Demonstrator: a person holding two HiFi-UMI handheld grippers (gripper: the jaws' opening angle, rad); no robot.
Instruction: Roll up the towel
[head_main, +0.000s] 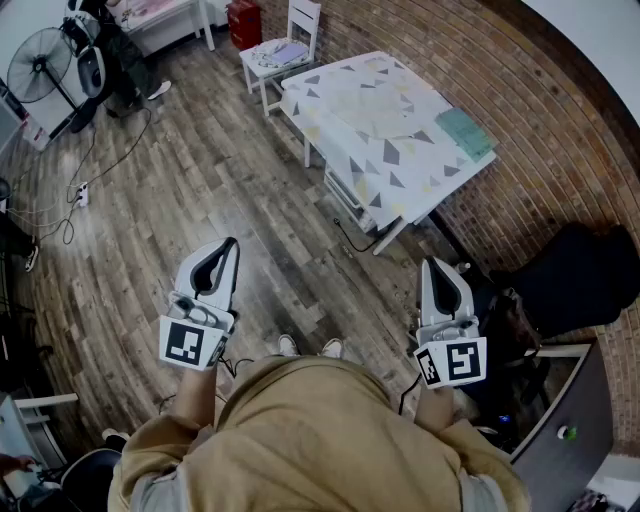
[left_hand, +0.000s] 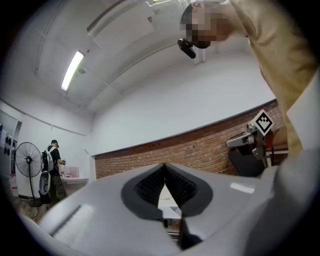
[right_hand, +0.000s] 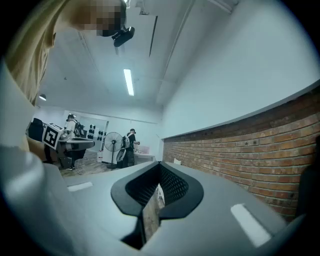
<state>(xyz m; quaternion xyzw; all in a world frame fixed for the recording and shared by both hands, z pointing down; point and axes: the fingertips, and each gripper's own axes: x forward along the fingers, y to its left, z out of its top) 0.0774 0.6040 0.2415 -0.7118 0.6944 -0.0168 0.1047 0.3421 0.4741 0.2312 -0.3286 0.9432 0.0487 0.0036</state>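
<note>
The person holds both arms out in front, elbows bent, a gripper in each hand, well apart. The left gripper points away from the body, tipped slightly upward, its jaws closed together with nothing between them. The right gripper lies level, jaws likewise pressed together and empty.

Open floor ahead, table beyond, brick wall right
</note>
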